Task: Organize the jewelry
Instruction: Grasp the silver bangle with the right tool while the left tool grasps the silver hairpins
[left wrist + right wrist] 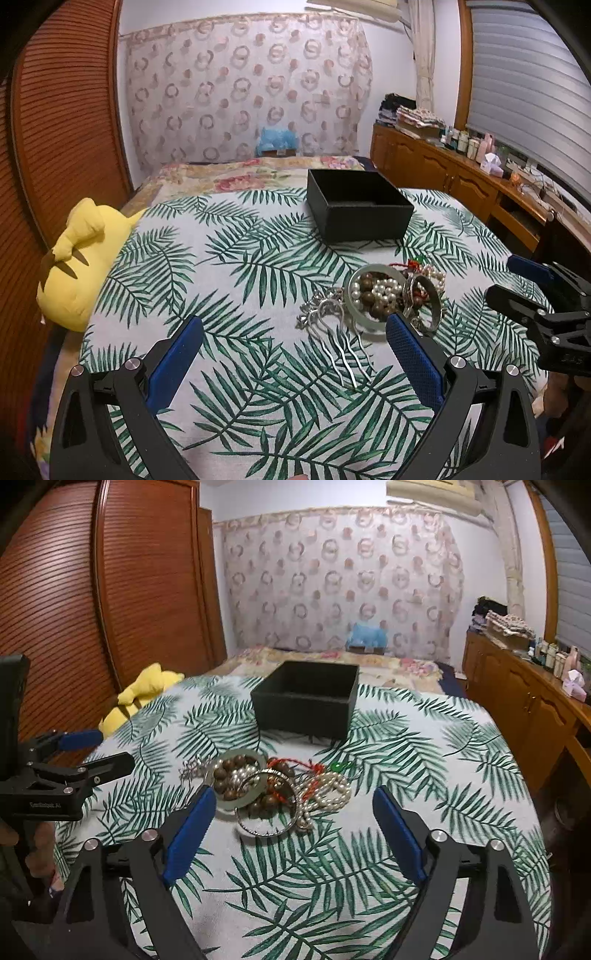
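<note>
- The left tongs (294,334) are standing wide apart, blue pads showing, with nothing between them but leaf-print bedspread (236,280)
- The right tongs (294,808) are also gaping wide, and nothing is being gripped; the near edge of the jewelry pile (273,792) is lying just ahead of them, between the two pads as the right wrist camera sees it
- The pile is sitting on the bed, in the middle of the bedspread, a tangle of several pieces touching and overlapping
- A pale bangle (240,781) is ringing a string of brown wooden beads (229,771) and some pearls
- A silver bangle (430,301) is leaning up on edge against the heap
- A pearl strand (328,788) is spilling out to the right side, with a red cord (295,764) and a small green bead (336,765) behind it
- A silver hair fork (340,347) with wavy prongs is lying on the left side of the pile, its prongs pointing toward the left tongs
- The black box (356,205) is standing open beyond the pile, apart from it, further up the bed
- A yellow plush toy (79,258) is resting at the bed's left edge, well apart from the jewelry
- From the left wrist camera the right tongs are showing at the right edge, hovering beside the pile
</note>
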The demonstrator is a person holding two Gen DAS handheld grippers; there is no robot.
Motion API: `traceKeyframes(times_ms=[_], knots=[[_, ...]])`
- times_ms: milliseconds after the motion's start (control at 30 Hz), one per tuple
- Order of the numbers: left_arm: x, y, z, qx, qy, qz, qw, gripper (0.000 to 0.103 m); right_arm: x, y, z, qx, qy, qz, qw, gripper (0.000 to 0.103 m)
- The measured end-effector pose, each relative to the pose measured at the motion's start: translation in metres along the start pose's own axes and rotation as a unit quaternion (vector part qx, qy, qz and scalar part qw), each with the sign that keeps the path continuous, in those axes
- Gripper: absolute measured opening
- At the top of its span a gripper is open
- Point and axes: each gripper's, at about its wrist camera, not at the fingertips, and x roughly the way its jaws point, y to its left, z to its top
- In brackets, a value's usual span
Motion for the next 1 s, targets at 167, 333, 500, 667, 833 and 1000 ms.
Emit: traceKeyframes(times_ms=[167,333,500,667,833,1000], knots=[[0.009,0.000,-0.005,0.005,0.016,-0.004,0.9999,0.096,0.023,0.005,-0.005,-0.016,0.031,0.021,0.999,0.087],[0.020,0.001,-0.012,0.009,0.036,-0.011,0.9992,0.096,0.045,0.006,-0.008,-0.032,0.061,0.037,0.997,0.086],[0.035,0.002,-0.021,0.010,0.058,-0.010,0.9982,0.096,0.067,0.005,-0.005,-0.048,0.091,0.049,0.994,0.086],[0.046,0.005,-0.029,0.006,0.078,-0.019,0.9967,0.096,0.085,0.006,-0.001,-0.054,0.114,0.074,0.989,0.079],[0.057,0.003,-0.027,0.019,0.097,-0.026,0.9947,0.096,0.092,0.010,0.000,-0.074,0.124,0.084,0.986,0.065],[0.062,0.003,-0.018,0.025,0.100,-0.039,0.9939,0.096,0.082,0.008,0.002,-0.070,0.109,0.088,0.988,0.061]])
